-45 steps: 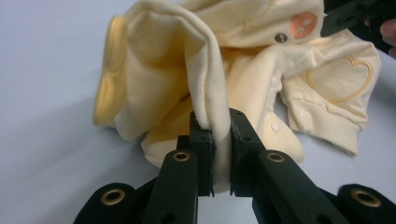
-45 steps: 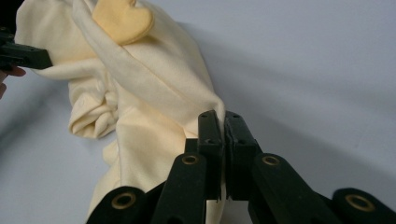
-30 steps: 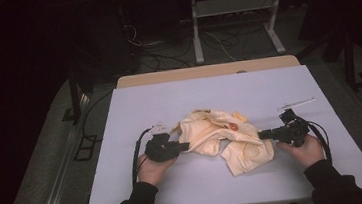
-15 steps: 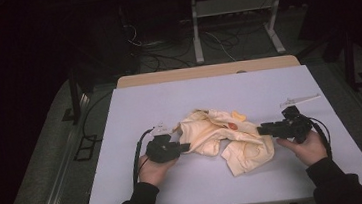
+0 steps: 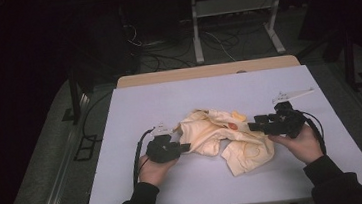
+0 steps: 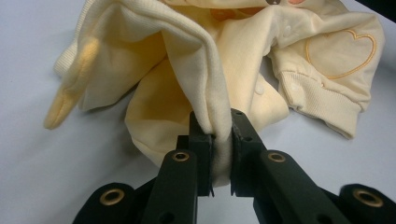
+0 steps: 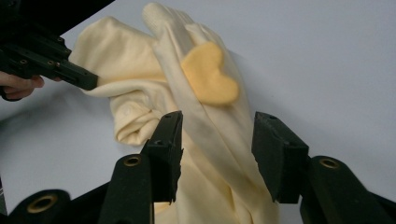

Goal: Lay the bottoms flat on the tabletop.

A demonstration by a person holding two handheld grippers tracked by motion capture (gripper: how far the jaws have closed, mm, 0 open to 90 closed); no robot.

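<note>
Pale yellow cloth, a small garment (image 5: 225, 140), lay crumpled near the middle of the white table (image 5: 168, 98), between our two hands. From the high view we saw only its heap and the two black tools at its sides. The left gripper (image 6: 220, 135) view showed more: the jaws were pressed together on a thick fold of the garment, and a ribbed cuff (image 6: 322, 105) with a stitched heart outline (image 6: 341, 51) lay farther off on the table. The right gripper (image 7: 217, 144) view showed what the high view could not: its jaws stood apart and had just been opening, a long strip of the cloth ran between them without being pressed, and a yellow heart patch (image 7: 210, 77) sat on that strip. In this same view the left gripper held the garment's far edge.
</note>
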